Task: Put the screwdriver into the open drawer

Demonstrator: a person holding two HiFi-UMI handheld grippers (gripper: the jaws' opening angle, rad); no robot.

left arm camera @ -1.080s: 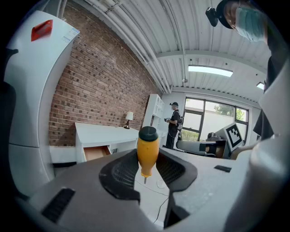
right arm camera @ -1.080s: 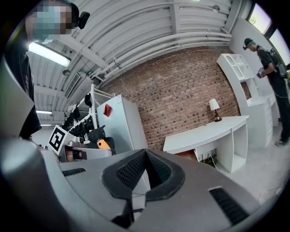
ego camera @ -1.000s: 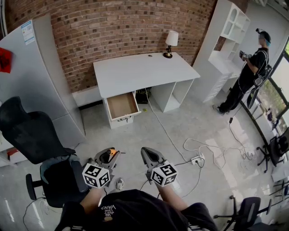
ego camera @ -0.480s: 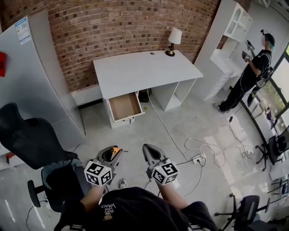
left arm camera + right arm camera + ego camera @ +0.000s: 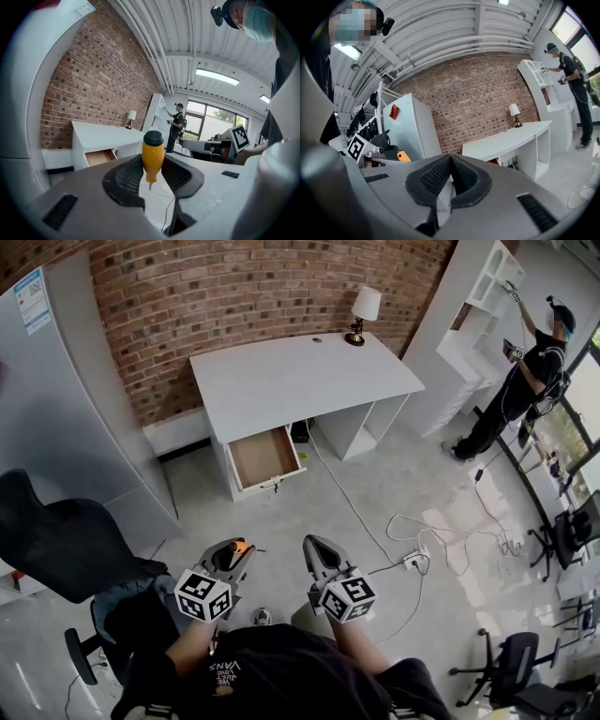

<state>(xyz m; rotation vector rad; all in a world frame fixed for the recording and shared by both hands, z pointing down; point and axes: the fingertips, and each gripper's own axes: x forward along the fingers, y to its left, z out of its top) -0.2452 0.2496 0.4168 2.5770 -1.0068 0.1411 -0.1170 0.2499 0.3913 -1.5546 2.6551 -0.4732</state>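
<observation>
Facing a red brick wall (image 5: 253, 296) at twelve o'clock and a white bench (image 5: 300, 381) set against it, with a lamp (image 5: 364, 307) at one o'clock. Looking down on grey floor (image 5: 281, 512), a power strip (image 5: 412, 562) trailing white cables at four. Seeing white shelving (image 5: 478, 324) at two, a black chair (image 5: 56, 540) at nine.

Screwdriver (image 5: 153, 157): glossy orange plastic handle with a black cap and a thin bare metal shaft. Left gripper (image 5: 153, 164): matt grey plastic shell; its pads (image 5: 126, 178) are black, ribbed and rubbery in look. Desk (image 5: 291, 371): smooth white, matt. Drawer (image 5: 264, 457): pale brown, wood-like inside. Wall (image 5: 234, 287): rough red brick. Floor (image 5: 422, 484): smooth grey, faintly glossy. Chair (image 5: 66, 545): black cloth.
</observation>
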